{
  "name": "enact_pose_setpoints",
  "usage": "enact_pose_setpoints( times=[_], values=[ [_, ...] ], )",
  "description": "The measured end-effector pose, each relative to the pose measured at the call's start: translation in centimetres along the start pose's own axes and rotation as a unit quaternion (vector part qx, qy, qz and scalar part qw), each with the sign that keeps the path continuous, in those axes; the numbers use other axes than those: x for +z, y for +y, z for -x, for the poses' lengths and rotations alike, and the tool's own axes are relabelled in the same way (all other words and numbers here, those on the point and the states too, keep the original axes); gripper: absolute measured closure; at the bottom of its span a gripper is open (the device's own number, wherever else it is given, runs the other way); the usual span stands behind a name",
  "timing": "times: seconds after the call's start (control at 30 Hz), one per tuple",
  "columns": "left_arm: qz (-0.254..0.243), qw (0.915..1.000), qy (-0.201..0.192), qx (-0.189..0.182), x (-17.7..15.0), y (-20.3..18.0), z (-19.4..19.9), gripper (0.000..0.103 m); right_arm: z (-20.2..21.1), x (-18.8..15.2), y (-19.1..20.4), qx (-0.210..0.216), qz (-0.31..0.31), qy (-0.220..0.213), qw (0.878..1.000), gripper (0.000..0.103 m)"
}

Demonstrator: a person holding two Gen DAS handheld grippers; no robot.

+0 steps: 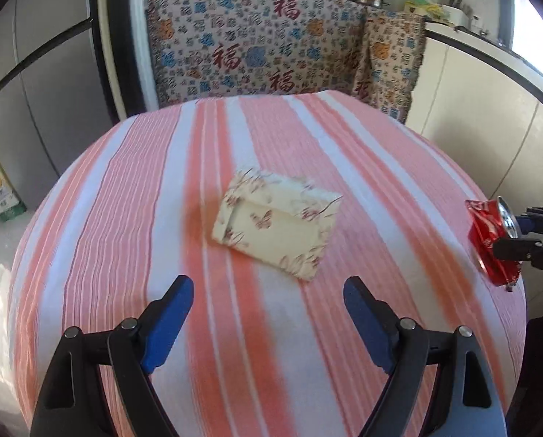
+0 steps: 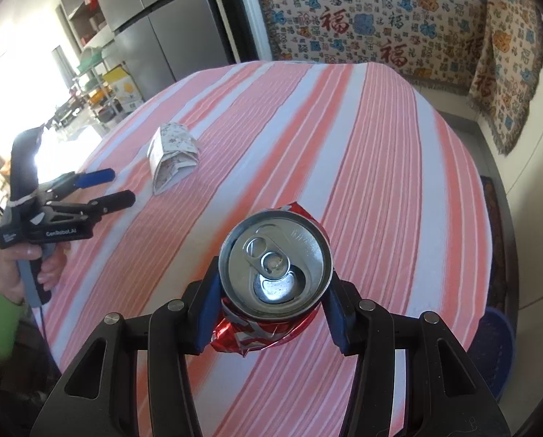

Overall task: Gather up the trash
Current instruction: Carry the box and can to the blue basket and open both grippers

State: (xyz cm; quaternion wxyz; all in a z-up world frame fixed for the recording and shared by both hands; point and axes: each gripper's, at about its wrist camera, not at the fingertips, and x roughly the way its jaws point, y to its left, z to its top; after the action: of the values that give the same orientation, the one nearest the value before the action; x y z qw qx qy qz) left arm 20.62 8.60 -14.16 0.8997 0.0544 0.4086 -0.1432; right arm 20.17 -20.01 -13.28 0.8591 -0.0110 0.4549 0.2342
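While the right gripper [image 2: 271, 304] clamps its fingers on the crushed can [image 2: 275, 276] for disposal, the left gripper's [image 1: 268, 293] fingers gape empty, tissue pack [image 1: 277, 222] just ahead.

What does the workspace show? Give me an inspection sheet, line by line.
Surface: table under pink-and-white striped cloth.
Job's things: crushed red can held above the cloth; folded floral paper packet lying mid-table.
Clutter: nothing seen.
Grippers: right gripper shut on the can; left gripper open, empty, short of the packet.
Cables: thin cord hanging below the left handle.
Surroundings: patterned cloth over a counter with pots; fridge; blue basin on the floor.
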Motion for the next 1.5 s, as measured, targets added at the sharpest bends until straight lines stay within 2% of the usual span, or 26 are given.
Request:
enact_pose_setpoints(
  times=[0.07, 0.27, 0.4, 0.47, 0.57, 0.67, 0.73, 0.83, 0.93, 1.13, 1.33, 1.5],
  values=[
    [-0.031, 0.9995, -0.002, 0.006, 1.4, -0.7, -0.3, 0.017, 0.2, -0.2, 0.1, 0.002, -0.002, -0.002, 1.0, 0.051],
    [-0.086, 0.995, 0.034, -0.037, 3.8, 1.2, -3.3, 0.017, 0.7, -0.5, 0.6, 0.007, -0.004, -0.005, 1.0, 0.051],
    [-0.098, 0.9913, 0.044, -0.076, 4.4, 1.8, -4.6, 0.017, 0.5, 0.0, 1.1, 0.013, -0.001, -0.005, 1.0, 0.051],
    [-0.105, 0.9888, 0.05, -0.093, 4.4, 1.8, -5.3, 0.013, 0.5, 0.2, 1.6, 0.016, 0.001, -0.008, 1.0, 0.051],
    [-0.094, 0.9895, 0.043, -0.101, 4.8, 2.0, -5.9, 0.01, 0.4, 0.5, 2.1, 0.02, 0.003, -0.01, 1.0, 0.051],
    [-0.082, 0.9914, 0.055, -0.086, 4.8, 2.0, -7.1, 0.012, 0.4, 0.7, 2.0, 0.018, 0.003, -0.012, 1.0, 0.051],
    [-0.083, 0.9918, 0.057, -0.079, 4.5, 1.8, -7.3, 0.021, 0.5, 0.6, 1.7, 0.02, 0.002, -0.014, 1.0, 0.051],
    [-0.073, 0.9943, 0.047, -0.062, 4.3, 1.6, -6.7, 0.021, 1.0, 0.6, 1.1, 0.013, 0.001, -0.02, 1.0, 0.051],
    [-0.07, 0.995, 0.036, -0.062, 4.0, 0.5, -5.4, 0.021, 1.8, 0.4, 0.2, 0.009, -0.005, -0.025, 1.0, 0.051],
    [-0.069, 0.9922, 0.026, -0.101, 4.5, -5.0, -2.9, 0.021, 4.9, -0.5, -4.3, -0.008, -0.043, -0.043, 0.998, 0.052],
    [-0.09, 0.982, 0.015, -0.165, 6.3, -14.3, -1.4, 0.021, 10.4, -3.5, -12.2, -0.061, -0.104, -0.062, 0.991, 0.051],
    [-0.125, 0.9686, 0.018, -0.214, 7.5, -24.5, -1.6, 0.021, 13.5, -6.9, -18.7, -0.12, -0.141, -0.051, 0.981, 0.051]
  ],
)
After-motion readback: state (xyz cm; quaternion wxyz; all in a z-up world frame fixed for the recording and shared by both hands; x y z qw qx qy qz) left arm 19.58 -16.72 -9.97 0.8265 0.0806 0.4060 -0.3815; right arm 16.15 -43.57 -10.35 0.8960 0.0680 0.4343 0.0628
